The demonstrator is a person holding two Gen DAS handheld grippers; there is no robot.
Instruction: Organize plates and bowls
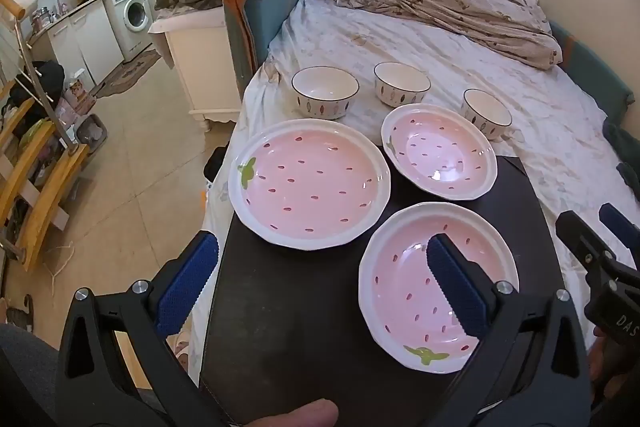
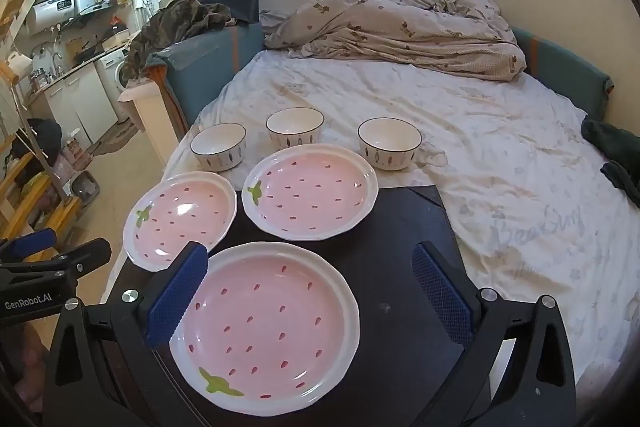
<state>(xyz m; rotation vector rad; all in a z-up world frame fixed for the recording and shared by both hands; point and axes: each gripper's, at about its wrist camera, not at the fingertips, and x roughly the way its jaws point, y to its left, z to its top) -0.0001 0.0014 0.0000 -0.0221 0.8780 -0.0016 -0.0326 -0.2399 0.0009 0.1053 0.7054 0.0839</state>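
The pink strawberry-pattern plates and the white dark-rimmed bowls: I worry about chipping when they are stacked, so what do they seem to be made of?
The pink strawberry-pattern plates look like glazed ceramic: bright window glare sits on their smooth pink wells, and the white rims are thick. The white dark-rimmed bowls also look like glazed ceramic or porcelain, with a soft sheen and printed leaf marks. Hard melamine cannot be ruled out by look alone.

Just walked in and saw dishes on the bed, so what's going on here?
A person holds a gripper in each hand over a black board on the bed. Three pink plates lie apart on the board, and three white bowls stand in a row on the sheet behind them. The left gripper and right gripper are both open and hold nothing. Nothing is stacked yet.
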